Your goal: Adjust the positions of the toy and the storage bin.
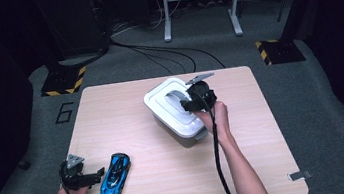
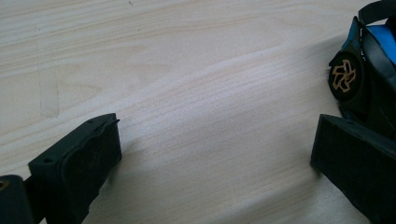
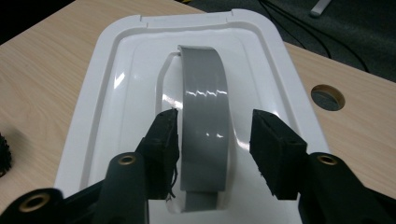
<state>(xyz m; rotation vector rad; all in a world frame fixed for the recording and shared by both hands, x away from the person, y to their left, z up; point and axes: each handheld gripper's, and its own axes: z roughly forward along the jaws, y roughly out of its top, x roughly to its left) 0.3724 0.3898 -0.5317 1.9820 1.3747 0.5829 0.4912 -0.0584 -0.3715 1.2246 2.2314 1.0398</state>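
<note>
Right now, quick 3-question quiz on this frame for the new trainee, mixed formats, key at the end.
1. True or false: the right gripper is shut on the grey handle of the white box lid.
2. Multiple choice: in the high view, where is the blue toy car relative to the left gripper? A) between its jaws B) just beside it on the table C) on top of the box
3. Fill in: in the left gripper view the car's wheel has spokes of a ___ colour.

Key: 1 false, its jaws straddle the handle, open. 2 B. 3 gold.
</note>
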